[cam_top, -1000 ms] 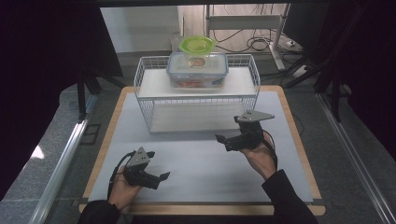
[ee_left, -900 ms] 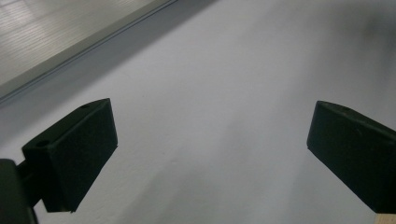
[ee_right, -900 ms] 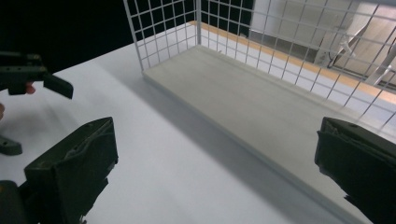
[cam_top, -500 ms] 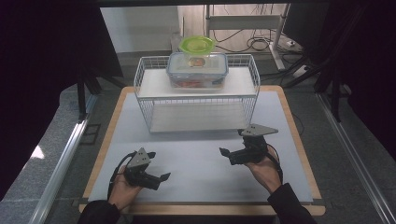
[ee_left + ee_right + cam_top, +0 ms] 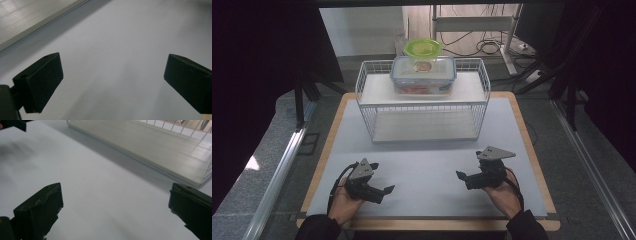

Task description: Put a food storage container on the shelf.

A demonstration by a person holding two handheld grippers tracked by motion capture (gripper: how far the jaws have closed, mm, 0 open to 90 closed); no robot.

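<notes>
wood-edged counter (image 5: 522, 125), pale grey mat (image 5: 432, 165) covering most of it, white wire rack (image 5: 367, 112) on mat at far side, clear lidded container (image 5: 424, 75) on rack's upper shelf, green bowl (image 5: 422, 49) behind it

Two black handheld grippers, dark sleeves

Left gripper (image 5: 384, 190) and right gripper (image 5: 460, 175): black blocky jaws with small screw holes, grey three-cornered top plates, black trailing cables; both sleeves (image 5: 318, 228) dark.
</notes>
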